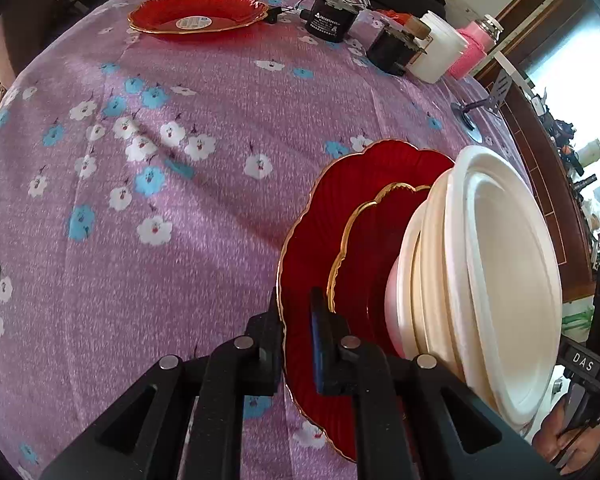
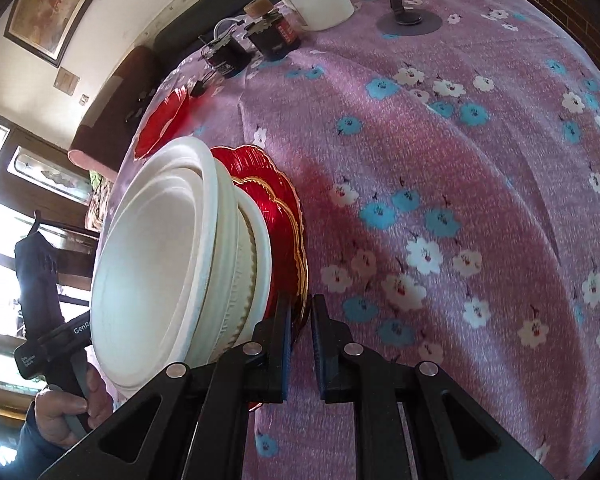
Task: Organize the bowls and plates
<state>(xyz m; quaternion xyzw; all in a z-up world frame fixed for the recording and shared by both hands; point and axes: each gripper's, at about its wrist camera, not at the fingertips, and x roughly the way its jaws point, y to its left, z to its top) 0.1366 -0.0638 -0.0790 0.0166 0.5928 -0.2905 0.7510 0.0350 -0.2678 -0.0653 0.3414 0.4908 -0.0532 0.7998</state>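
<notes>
A stack stands on the purple flowered tablecloth: a large red gold-rimmed plate [image 1: 320,216] at the bottom, a smaller red plate [image 1: 374,232] on it, then several white bowls [image 1: 500,272]. My left gripper [image 1: 296,320] is shut on the large red plate's rim. My right gripper [image 2: 300,328] is shut on the opposite rim of the red plates [image 2: 288,216], beside the white bowls [image 2: 160,256]. Another red plate [image 1: 198,10] lies alone at the table's far side; it also shows in the right wrist view [image 2: 160,120].
At the far edge stand a black motor-like cylinder [image 1: 328,20], a dark jar [image 1: 394,50], a white tub [image 1: 440,48] and a pink bottle [image 1: 476,46]. A phone stand [image 2: 408,20] sits at the right. The cloth [image 1: 140,200] has soft folds.
</notes>
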